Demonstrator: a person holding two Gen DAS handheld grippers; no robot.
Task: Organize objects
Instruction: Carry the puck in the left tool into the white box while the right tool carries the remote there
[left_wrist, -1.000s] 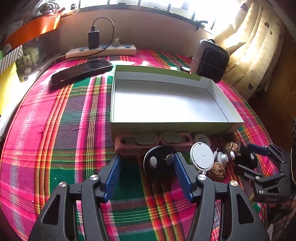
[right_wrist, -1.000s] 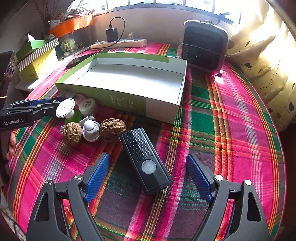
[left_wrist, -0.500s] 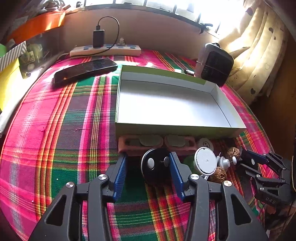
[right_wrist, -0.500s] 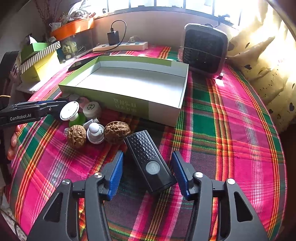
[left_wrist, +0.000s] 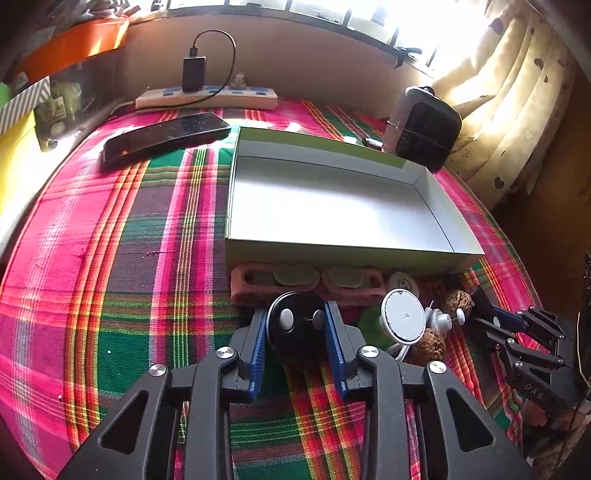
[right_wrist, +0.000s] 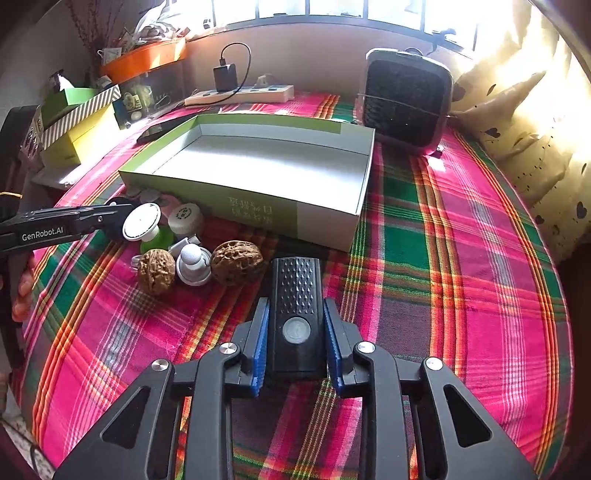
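Green-sided cardboard box (left_wrist: 332, 206) with a white floor fills the frame's centre on the plaid tablecloth (left_wrist: 122, 280). Bottom centre of the right view, my right gripper (right_wrist: 297, 332) is clamped on the black rectangular device (right_wrist: 297, 314). Low centre of the left view, my left gripper (left_wrist: 295, 328) pinches the black round disc (left_wrist: 295, 326). Two walnuts (right_wrist: 236, 262) lie just left of the device.

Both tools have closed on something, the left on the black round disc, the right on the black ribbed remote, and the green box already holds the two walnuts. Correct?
Not quite: the green box is empty; the right wrist view shows both walnuts on the cloth before it. The rest stands.
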